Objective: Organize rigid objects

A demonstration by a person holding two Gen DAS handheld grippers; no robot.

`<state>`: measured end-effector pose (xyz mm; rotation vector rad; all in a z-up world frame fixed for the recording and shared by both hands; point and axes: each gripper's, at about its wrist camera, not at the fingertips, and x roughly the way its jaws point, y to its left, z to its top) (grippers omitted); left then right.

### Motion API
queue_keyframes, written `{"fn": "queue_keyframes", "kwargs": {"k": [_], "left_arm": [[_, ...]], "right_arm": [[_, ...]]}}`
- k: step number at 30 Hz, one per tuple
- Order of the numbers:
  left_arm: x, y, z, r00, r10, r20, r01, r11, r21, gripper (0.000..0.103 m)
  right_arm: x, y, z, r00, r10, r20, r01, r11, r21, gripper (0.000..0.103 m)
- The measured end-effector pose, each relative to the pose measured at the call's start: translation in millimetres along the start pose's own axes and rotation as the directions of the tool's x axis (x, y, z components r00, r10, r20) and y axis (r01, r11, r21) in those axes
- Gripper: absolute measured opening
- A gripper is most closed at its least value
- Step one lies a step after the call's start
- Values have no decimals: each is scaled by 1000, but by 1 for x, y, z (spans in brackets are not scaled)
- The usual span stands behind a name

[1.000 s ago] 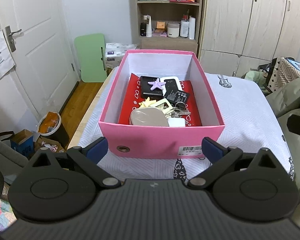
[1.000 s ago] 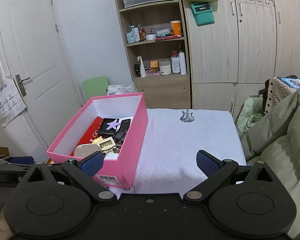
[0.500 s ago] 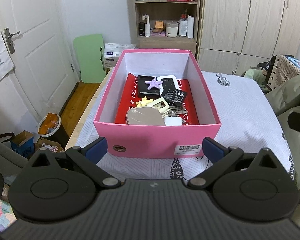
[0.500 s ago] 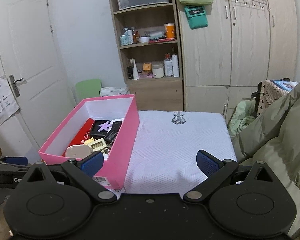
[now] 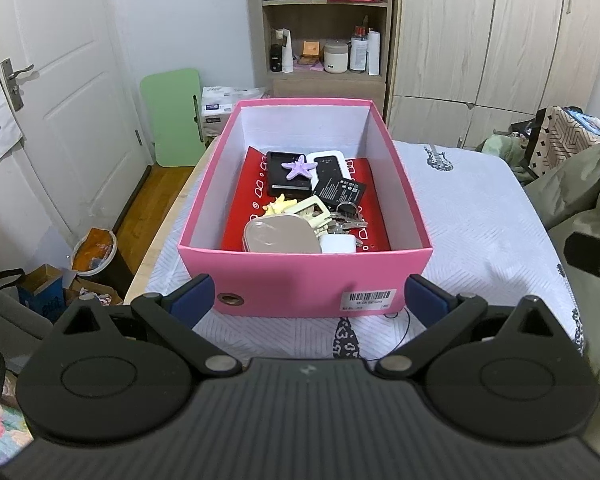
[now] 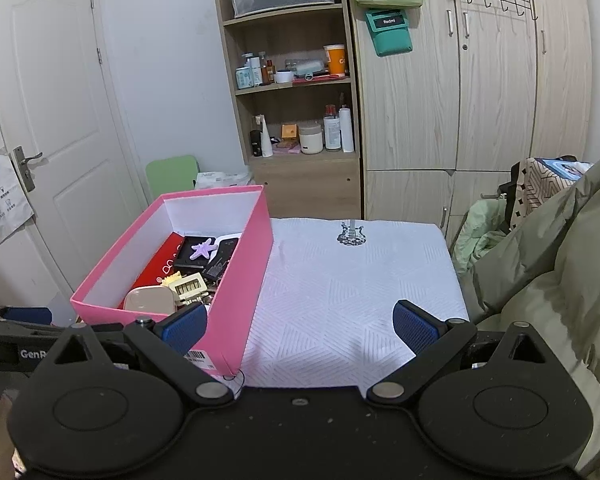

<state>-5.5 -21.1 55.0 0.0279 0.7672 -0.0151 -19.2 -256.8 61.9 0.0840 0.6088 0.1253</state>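
Grippers both sit back from the pink shoebox (image 5: 306,280), which rests on the white bedspread (image 5: 480,216) at the bed's left edge. Over the last second the left gripper (image 5: 306,300) has pulled slightly away and up: the box now looks smaller and lower in its view, and more of the floor and door shows at the left. The right gripper (image 6: 300,326) has drawn back too, so the box slides further to its left and the bare bedspread fills its centre. Both grippers are spread wide with nothing between their blue pads. Inside the box, on a red card (image 5: 240,216), lie a purple starfish (image 5: 299,168) on top of a black case (image 5: 286,180), a white-edged phone (image 5: 329,164), a black battery pack (image 5: 340,191), a bunch of keys (image 5: 348,222), a beige oval compact (image 5: 278,236), a cream frame-like piece (image 5: 314,210) and a white charger block (image 5: 338,245). Judging by this retreat with empty jaws and every rigid item already in the box, the sorting seems done or close to it; no loose object is visible on the bedspread in either view.
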Motion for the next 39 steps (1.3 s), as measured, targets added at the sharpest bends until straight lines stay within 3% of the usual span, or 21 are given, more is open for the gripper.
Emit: {"fn": "queue_keyframes", "kwargs": {"k": [39], "left_arm": [[-10,-10,-9,1000,-16,18,15,999,52,103]], "right_arm": [[-2,-10,-8,1000,-16,-5,16,1000,11,101]]}}
